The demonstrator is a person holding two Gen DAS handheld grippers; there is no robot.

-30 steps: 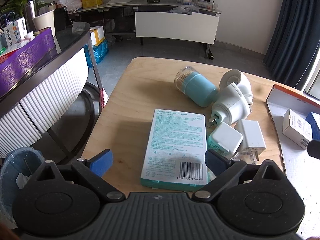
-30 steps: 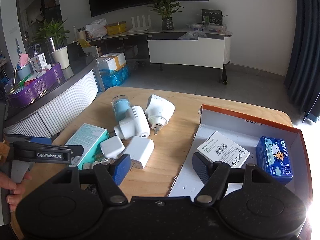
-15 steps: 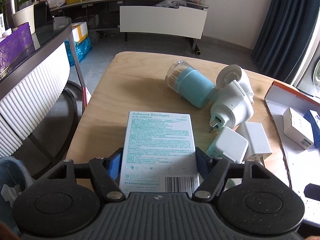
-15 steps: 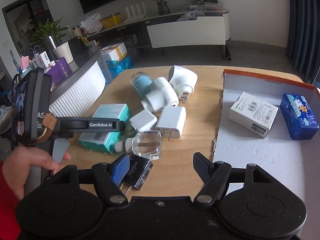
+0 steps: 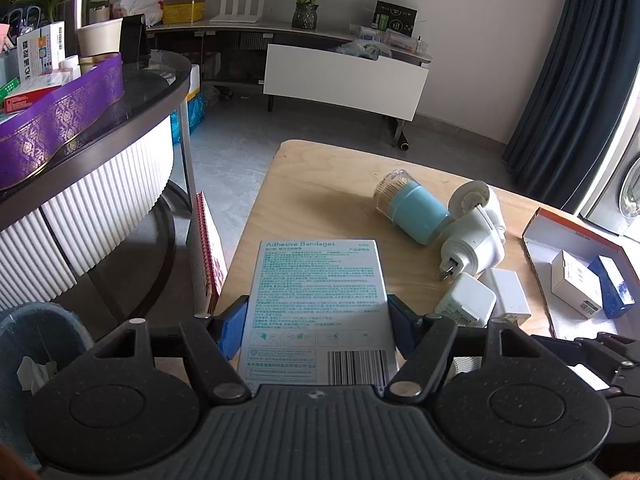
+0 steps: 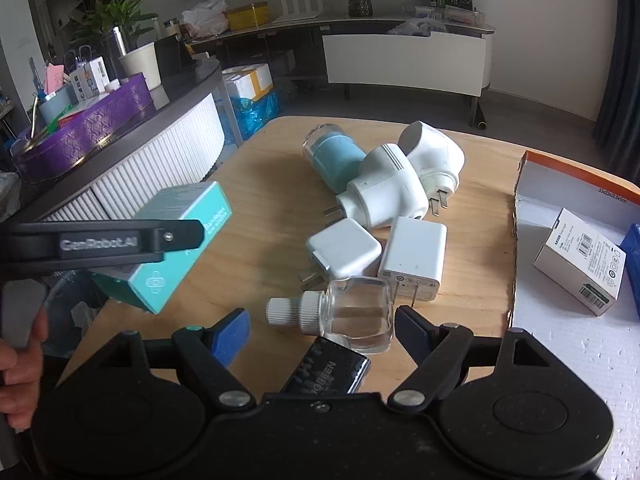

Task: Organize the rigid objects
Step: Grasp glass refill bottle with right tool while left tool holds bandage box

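Note:
My left gripper (image 5: 318,320) is shut on the white and teal adhesive bandages box (image 5: 320,280), its blue pads pressing both long sides. In the right wrist view the box (image 6: 180,236) hangs tilted above the left edge of the wooden table (image 6: 272,184). My right gripper (image 6: 322,334) is low over the table with its jaws opening. A clear glass bottle (image 6: 352,316) with a white cap lies between the pads, which do not press on it. A black block (image 6: 328,372) lies just under the bottle.
Two square white chargers (image 6: 344,252) (image 6: 414,258), two round white plugs (image 6: 384,192) (image 6: 434,156) and a blue container (image 6: 336,160) crowd mid-table. At the right, an orange-rimmed box (image 6: 560,172) holds a white carton (image 6: 580,260) and a blue one (image 6: 634,252). A curved counter (image 5: 100,184) and a bin (image 5: 36,344) stand left.
The left gripper's jaws closed on the bandages box and lifted it off the table. The right gripper came down to the glass bottle and its jaws spread wider.

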